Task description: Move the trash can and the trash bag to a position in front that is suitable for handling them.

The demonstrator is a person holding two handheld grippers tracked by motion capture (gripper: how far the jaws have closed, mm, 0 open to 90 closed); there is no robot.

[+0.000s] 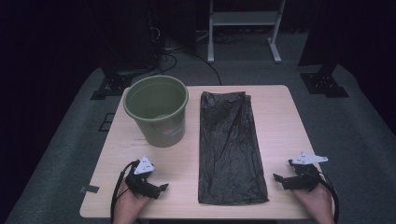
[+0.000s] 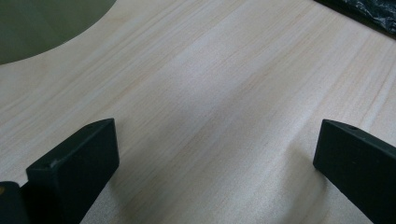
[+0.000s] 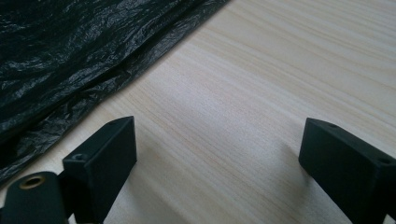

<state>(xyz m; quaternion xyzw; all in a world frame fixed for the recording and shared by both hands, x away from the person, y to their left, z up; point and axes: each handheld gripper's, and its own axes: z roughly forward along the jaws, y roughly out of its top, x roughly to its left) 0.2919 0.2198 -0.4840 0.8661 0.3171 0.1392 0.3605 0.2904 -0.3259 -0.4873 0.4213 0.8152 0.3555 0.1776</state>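
Bag flat mid-frame, bin apparently unlined; my left gripper and right gripper jaws wide, empty. Lining not begun.

Dim, dark-edged high view; lit table centre; gripper views sharp with soft shadows.

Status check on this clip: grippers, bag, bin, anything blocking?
Left gripper open, right gripper open, both holding nothing, low over table. Black bag flat between them, untouched. Green bin upright, left of bag. Nothing in the way.
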